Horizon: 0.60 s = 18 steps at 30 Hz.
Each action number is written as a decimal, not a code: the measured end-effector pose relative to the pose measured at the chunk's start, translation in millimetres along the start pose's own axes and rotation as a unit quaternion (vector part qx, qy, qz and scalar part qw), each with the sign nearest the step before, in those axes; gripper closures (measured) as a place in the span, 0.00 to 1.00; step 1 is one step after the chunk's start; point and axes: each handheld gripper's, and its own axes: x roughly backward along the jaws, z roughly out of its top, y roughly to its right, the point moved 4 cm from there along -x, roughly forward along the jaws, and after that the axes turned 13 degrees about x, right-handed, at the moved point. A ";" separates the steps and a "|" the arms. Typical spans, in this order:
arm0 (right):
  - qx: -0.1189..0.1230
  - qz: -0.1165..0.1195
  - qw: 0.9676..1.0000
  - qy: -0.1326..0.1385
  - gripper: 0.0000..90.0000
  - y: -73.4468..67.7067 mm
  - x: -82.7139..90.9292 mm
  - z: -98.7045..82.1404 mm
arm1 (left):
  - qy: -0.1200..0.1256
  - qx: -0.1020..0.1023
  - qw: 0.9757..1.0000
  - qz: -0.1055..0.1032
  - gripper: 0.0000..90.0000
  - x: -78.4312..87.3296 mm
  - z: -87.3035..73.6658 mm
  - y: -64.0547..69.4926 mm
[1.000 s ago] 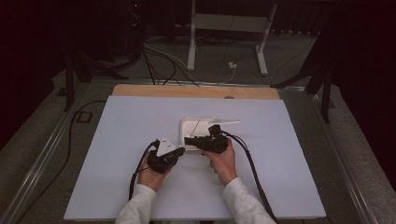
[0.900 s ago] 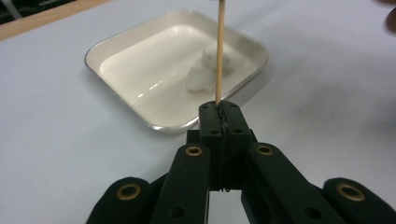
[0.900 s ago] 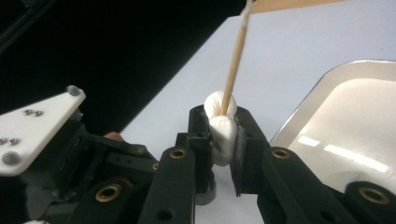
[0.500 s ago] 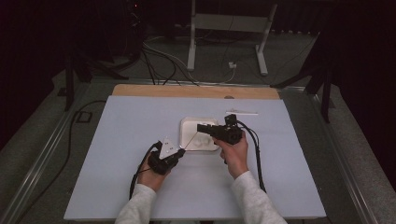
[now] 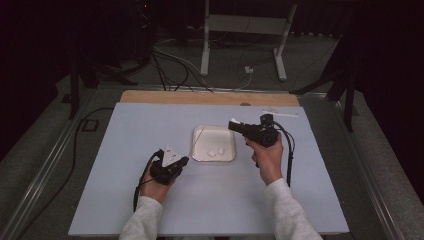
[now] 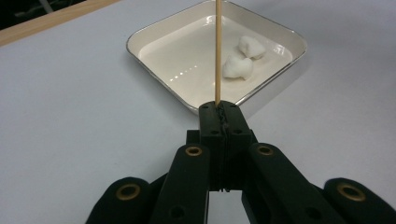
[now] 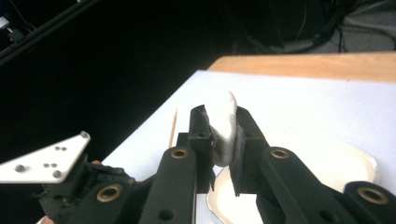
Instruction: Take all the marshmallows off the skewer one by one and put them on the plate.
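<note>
the left gripper (image 6: 219, 109) has its jaws pressed together on the lower end of a thin wooden skewer (image 6: 217, 51), which rises straight out of the tips and leans over a square white dish (image 6: 154, 35). in the high view this gripper (image 5: 184, 161) sits low over the pale table top (image 5: 125, 130), just off the dish's near left corner, with the skewer (image 5: 196, 140) slanting up over the dish's left edge. the grey three-cornered plate (image 5: 171, 155) rides on top of it, and the person's left hand (image 5: 156, 182) holds it from below. the right gripper (image 7: 220, 119) has its jaws pinched on a white, soft-looking lump (image 7: 224, 133), squeezed narrow between them and poking out past the tips. in the high view the right gripper (image 5: 233, 123) is held above the dish's far right corner, jaws aimed left, with the right hand (image 5: 268, 157) beneath it. two more white lumps (image 6: 245, 56) lie in the dish, close together toward its right side. a strip of bare wood (image 5: 210, 97) runs along the table's far edge.
</note>
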 end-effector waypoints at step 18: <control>0.027 -0.038 0.996 -0.071 0.88 8.3 -28.1 -30.2 | 0.006 0.031 0.999 -0.013 1.00 0.9 2.3 -2.7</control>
